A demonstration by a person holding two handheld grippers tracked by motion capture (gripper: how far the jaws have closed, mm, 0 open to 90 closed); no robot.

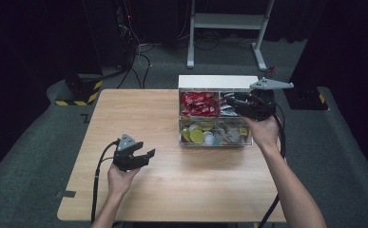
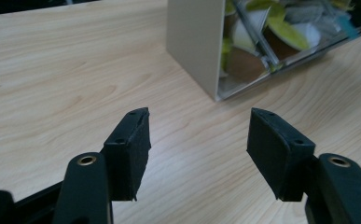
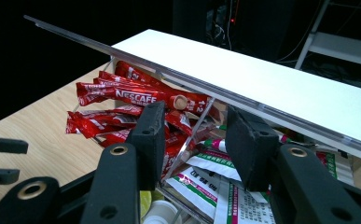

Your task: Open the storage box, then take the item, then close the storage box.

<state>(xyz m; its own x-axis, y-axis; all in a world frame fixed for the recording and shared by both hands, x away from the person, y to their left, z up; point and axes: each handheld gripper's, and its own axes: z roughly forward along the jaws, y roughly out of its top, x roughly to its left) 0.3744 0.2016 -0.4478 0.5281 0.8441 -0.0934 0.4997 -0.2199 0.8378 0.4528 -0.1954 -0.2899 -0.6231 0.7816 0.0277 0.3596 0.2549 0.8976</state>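
Note:
A clear compartment box (image 1: pixel 217 81) stands at the table's far right. It holds red Nescafe sachets (image 1: pixel 199 103) (image 3: pixel 122 95), green and white round capsules (image 1: pixel 196 135) (image 2: pixel 285 32) and white sachets (image 3: pixel 225 196). Its clear lid edge (image 3: pixel 99 46) is raised at a slant above the compartments. My right gripper (image 1: pixel 229 100) (image 3: pixel 194 108) hovers over the box, its jaws drawn close together above a clear divider, with nothing seen pinched. My left gripper (image 1: pixel 147 156) (image 2: pixel 197 114) hangs above the bare wood left of the box, open and empty. The box's pale side wall (image 2: pixel 192 42) is ahead of it.
The wooden table (image 1: pixel 139 109) has free room on its left and front. Beyond it on the dark floor are a white frame's legs (image 1: pixel 224 21), cables and a yellow-black striped base (image 1: pixel 79 92).

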